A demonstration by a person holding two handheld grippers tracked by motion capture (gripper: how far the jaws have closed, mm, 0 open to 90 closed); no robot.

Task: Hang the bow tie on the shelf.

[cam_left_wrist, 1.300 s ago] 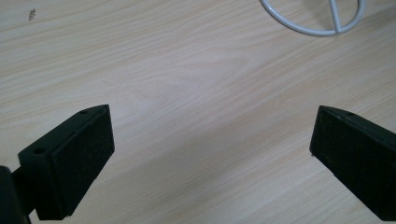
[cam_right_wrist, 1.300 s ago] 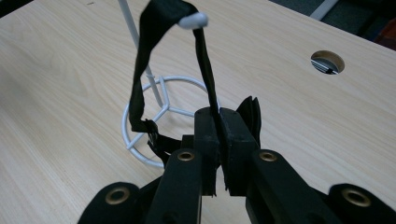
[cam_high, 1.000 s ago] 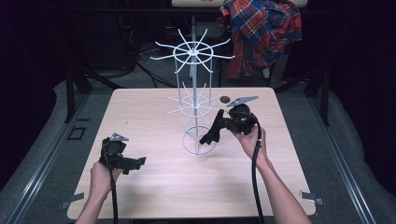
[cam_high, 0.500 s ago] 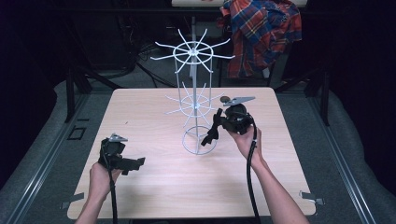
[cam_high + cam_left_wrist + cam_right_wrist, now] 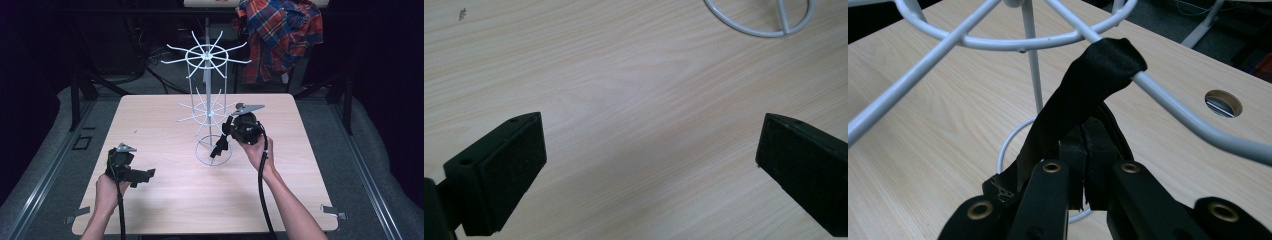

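At table centre, a black strap (image 5: 1083, 90) is looped over a lower arm of the white wire rack (image 5: 210, 107) and is pinched between the closed jaws of the right gripper (image 5: 226, 139), approx 3 o'clock of the rack pole. Left gripper (image 5: 145, 175) is held at 7 o'clock near the table (image 5: 165, 125) edge, jaws wide apart, nothing gripped.

The left claw (image 5: 651, 170) hangs over the pale wood bench (image 5: 639, 100), its two black jaws spread wide with bare wood between them. A white wire ring (image 5: 759, 22) lies at the top edge.
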